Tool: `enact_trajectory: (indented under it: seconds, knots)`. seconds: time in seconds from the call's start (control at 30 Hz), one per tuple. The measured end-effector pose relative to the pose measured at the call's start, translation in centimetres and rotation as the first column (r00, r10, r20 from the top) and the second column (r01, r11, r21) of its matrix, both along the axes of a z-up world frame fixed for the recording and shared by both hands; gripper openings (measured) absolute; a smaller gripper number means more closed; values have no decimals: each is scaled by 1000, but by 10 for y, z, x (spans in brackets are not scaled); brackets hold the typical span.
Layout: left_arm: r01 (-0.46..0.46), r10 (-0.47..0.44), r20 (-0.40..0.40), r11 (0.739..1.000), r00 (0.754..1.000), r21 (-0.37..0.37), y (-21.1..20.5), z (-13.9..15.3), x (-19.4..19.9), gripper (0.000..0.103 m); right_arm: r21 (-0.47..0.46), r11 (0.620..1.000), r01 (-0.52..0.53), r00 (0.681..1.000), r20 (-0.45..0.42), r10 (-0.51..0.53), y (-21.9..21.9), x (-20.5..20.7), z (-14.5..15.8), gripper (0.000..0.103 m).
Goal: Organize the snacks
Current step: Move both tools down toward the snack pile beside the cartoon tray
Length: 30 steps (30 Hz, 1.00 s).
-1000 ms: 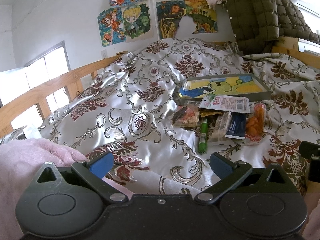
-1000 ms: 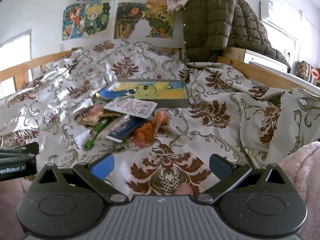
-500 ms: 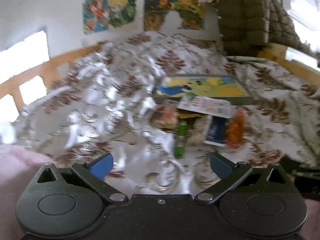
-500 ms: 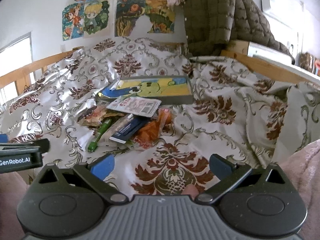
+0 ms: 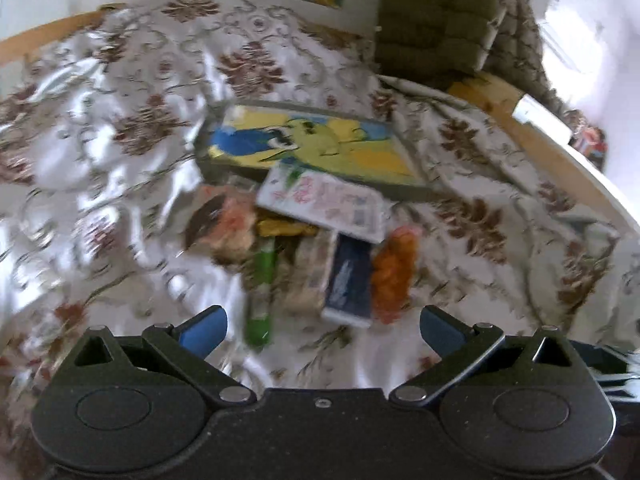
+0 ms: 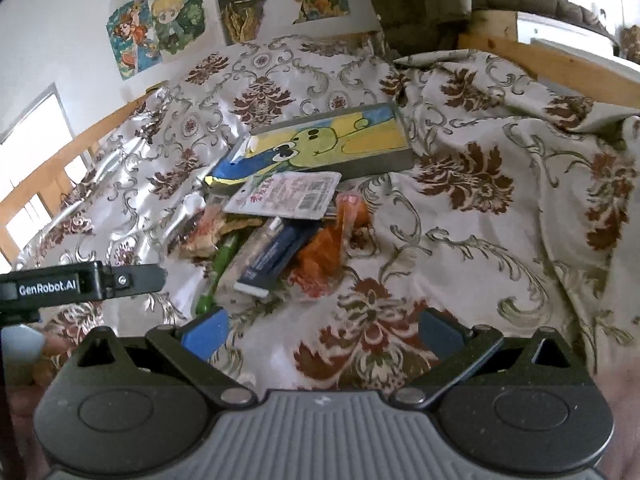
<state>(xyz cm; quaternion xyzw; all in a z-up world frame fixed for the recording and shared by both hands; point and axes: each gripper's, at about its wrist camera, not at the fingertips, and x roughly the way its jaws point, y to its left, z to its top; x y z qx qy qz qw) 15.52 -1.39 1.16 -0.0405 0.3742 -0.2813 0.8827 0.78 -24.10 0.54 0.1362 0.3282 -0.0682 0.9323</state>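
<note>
Bed covered by a shiny cream bedspread (image 6: 460, 216) with brown floral medallions and grey scrollwork, rumpled into folds; wooden bed rail (image 6: 560, 64) at the right and another along the left under a bright window. Cartoon posters (image 6: 160, 28) taped to the white wall behind, and a quilted olive jacket (image 5: 440, 12) hanging at the head end. Mid-bed lies a flat grey tray (image 6: 384, 160) with a yellow, green and blue cartoon picture on its face. Just in front of it, a loose heap of snacks: a white flat packet (image 6: 288, 196) with pink print and a barcode rests on top, its far edge overlapping the tray's near edge; under and nearer the camera, a dark blue bar packet (image 6: 272, 260), an orange crinkly packet (image 6: 324, 248) to its right, a green tube (image 6: 220, 264) to its left, and a reddish-pale wrapper (image 6: 204, 232) farther left. Left wrist view is motion-blurred, so labels are unreadable there. Left gripper (image 5: 322, 326) hovers low over the bedspread at the near end of the heap, jaws spread wide, nothing between them; the green tube's near end sits just ahead of its left finger. Right gripper (image 6: 324, 330) likewise spread wide and empty, over a brown medallion, near the heap but clear of it. The left gripper's body with white lettering shows at the left edge of the right wrist view.
</note>
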Motion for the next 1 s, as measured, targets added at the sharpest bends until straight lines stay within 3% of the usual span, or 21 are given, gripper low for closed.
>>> enact_trajectory:
  seconds: [0.1, 0.3, 0.53, 0.77, 0.87, 1.0]
  knots:
    - [58, -58, 24, 998, 998, -1, -11, 4, 16, 102, 6, 1000, -22, 1000, 1, 22, -10, 14, 4, 103]
    - [121, -127, 70, 989, 989, 86, -27, -3, 54, 102, 76, 997, -26, 1000, -1, 26, -40, 45, 10, 103]
    - [79, -79, 9, 997, 997, 9, -20, -28, 78, 102, 38, 998, -59, 997, -48, 61, -69, 84, 4, 103]
    - [195, -197, 33, 980, 980, 41, -33, -34, 76, 102, 16, 989, -149, 989, -19, 149, -82, 123, -19, 103]
    - [265, -269, 71, 962, 960, 60, -42, -37, 67, 102, -65, 958, -280, 959, -51, 277, -73, 140, -28, 103]
    - [348, -364, 124, 928, 923, 133, -55, -42, 49, 102, -229, 848, -479, 878, -136, 459, -45, 151, -37, 103]
